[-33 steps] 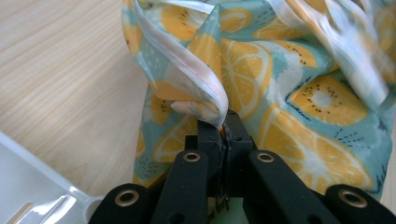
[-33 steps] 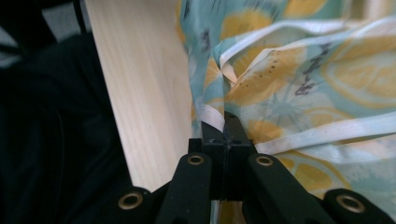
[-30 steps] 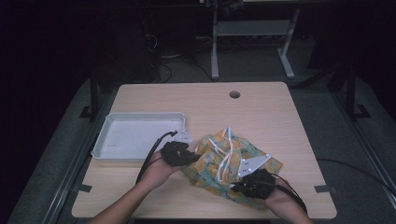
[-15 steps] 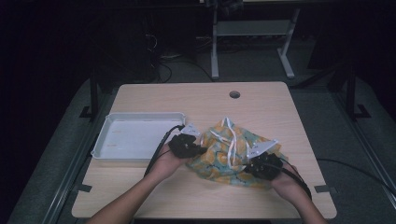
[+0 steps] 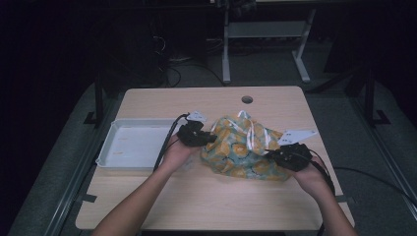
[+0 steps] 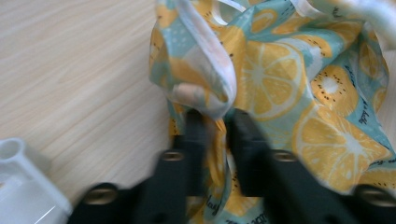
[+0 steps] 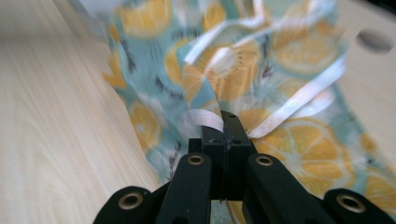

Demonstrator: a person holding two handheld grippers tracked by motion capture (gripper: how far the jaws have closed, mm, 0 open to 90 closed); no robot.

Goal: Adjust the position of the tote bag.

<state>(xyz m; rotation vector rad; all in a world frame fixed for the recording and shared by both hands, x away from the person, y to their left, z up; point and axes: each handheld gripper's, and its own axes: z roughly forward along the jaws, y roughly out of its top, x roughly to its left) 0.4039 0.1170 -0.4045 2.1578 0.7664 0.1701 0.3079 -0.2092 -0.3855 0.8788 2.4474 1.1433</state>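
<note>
Two hand-held grippers work on one crumpled cloth bag (image 5: pixel 243 150) in the middle of the desk (image 5: pixel 211 196). The bag is teal with orange and lemon slices printed on it, and it has white ribbon straps (image 5: pixel 248 129) lying across the top.

The left hand-held gripper (image 5: pixel 209 139) is at the bag's left edge, held by the person's left hand (image 5: pixel 178 150). In the left gripper view, its two black jaws are a little apart, with a fold of the bag (image 6: pixel 280 88) bunched between them. A loop of white strap (image 6: pixel 205 70) sits just past the tips. I cannot tell if the jaws are squeezing the fabric.

The right hand-held gripper (image 5: pixel 269 154) is at the bag's right side, near the front, held by the right hand (image 5: pixel 307 172). In the right gripper view, its jaws are pressed together and pinch a white strap (image 7: pixel 205 119) where it curls over the printed cloth (image 7: pixel 280 140).

One white tray (image 5: pixel 135 145) sits on the left part of the desk, just beside the left hand. A round hole (image 5: pixel 247 99) is in the desk near the far edge. Black cables (image 5: pixel 164 142) trail back from both grippers.
</note>
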